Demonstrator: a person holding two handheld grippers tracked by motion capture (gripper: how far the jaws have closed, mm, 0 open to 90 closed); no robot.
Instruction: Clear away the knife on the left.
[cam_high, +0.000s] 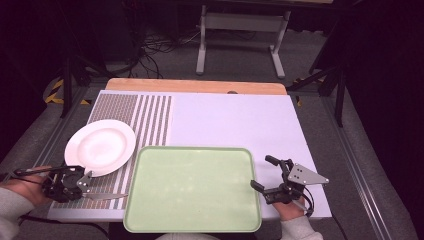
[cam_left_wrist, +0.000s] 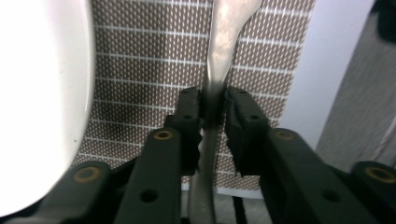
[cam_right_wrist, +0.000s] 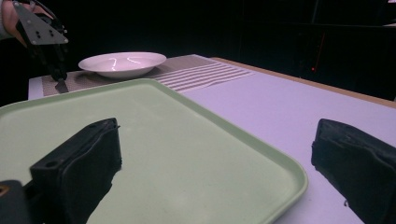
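- Pickup of the knife (cam_left_wrist: 219, 70) looks like the step in hand: the left gripper (cam_left_wrist: 214, 105) has its jaws drawn narrow around the handle, pads pressed to either side, with the metal running on past the tips over the brown patterned mat (cam_left_wrist: 149, 70).
- In the high view the knife (cam_high: 102, 196) lies flat, its blade stretching away from the left gripper (cam_high: 84, 182) toward the green tray (cam_high: 192, 187).
- Just beside the left jaw sits the white plate (cam_left_wrist: 42, 93), close enough that a sideways drift would likely nudge its rim.
- Next move, as I judge it, calls for a straight lift clear of the mat, keeping the grip firm so the thin handle does not swivel.
- Right gripper (cam_right_wrist: 212, 154) waits with jaws wide and nothing between them, the tray's near corner lying between its tips.
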